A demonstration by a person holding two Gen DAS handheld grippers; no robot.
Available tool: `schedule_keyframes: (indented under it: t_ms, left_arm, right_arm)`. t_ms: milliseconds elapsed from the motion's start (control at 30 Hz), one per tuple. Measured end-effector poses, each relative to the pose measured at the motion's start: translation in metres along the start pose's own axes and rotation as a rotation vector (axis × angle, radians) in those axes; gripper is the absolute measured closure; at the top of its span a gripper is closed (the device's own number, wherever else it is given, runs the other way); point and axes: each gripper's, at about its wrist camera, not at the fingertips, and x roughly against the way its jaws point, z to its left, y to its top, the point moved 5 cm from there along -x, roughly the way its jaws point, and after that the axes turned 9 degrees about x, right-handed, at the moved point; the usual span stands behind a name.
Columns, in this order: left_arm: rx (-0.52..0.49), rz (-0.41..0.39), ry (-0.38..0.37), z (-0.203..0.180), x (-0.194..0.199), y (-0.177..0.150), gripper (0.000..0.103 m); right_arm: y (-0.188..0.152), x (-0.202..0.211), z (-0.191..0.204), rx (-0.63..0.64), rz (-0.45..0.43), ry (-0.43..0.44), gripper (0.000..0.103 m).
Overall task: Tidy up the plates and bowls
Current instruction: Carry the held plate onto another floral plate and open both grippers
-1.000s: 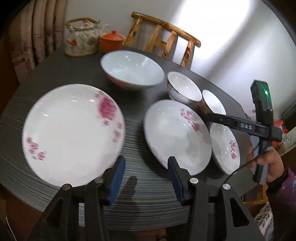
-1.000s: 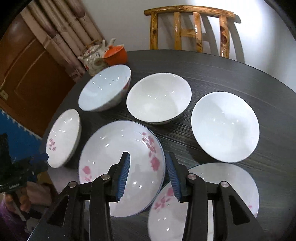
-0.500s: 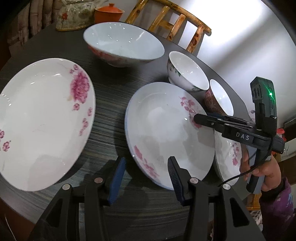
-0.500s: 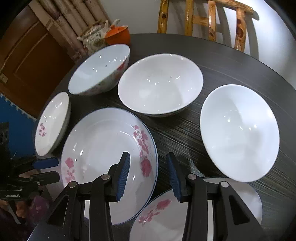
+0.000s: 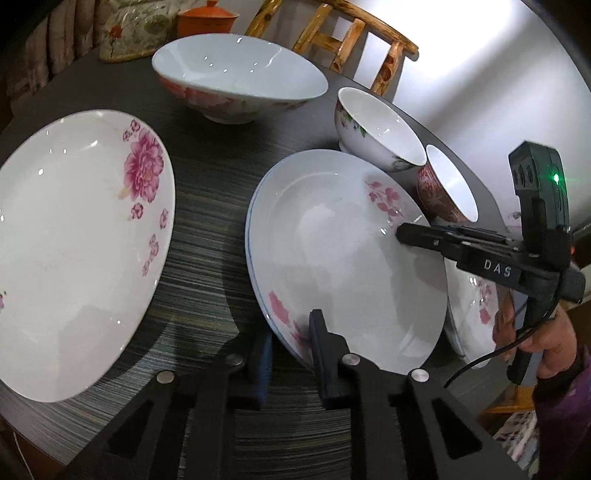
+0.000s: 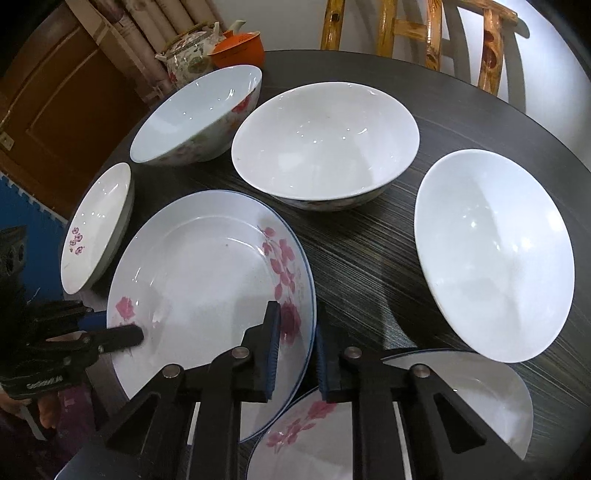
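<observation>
A blue-rimmed plate with pink flowers (image 5: 343,258) (image 6: 207,280) lies mid-table. My left gripper (image 5: 290,338) straddles its near rim, one finger over it and one under, jaws still apart. My right gripper (image 6: 295,349) straddles the opposite rim, jaws narrowed around the edge; it also shows in the left wrist view (image 5: 402,232). A larger flowered plate (image 5: 74,240) lies to the left. A third plate (image 6: 388,424) lies under my right gripper.
Large bowls (image 6: 325,144) (image 6: 199,114) (image 6: 491,251) stand on the dark round table (image 6: 369,251). Two small bowls (image 5: 380,129) (image 5: 447,188) sit beyond the plate. A teapot (image 6: 188,55), an orange pot (image 6: 240,48) and a wooden chair (image 6: 424,29) are at the back.
Both grippers moved in onto the middle plate's opposite rims. Their jaws have narrowed around the edges.
</observation>
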Motion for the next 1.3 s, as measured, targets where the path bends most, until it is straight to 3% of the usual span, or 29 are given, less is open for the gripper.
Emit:
schedule_keyframes:
  t_ms: [400,933,1300]
  left_arm:
    - [0.019,-0.019,0.022,0.012,0.015,-0.009,0.085]
    - [-0.005,-0.098,0.049,0.024,0.062,-0.015,0.085]
    - [0.032,-0.163,0.083,0.054,0.096,0.004,0.085]
  right_arm:
    - [-0.012,0.009,0.009,-0.098,-0.037,0.043,0.091]
    - [-0.049,0.03,0.04,-0.262,-0.113,0.169,0.092]
    - [-0.03,0.037,0.069,-0.271,-0.157,0.224,0.092]
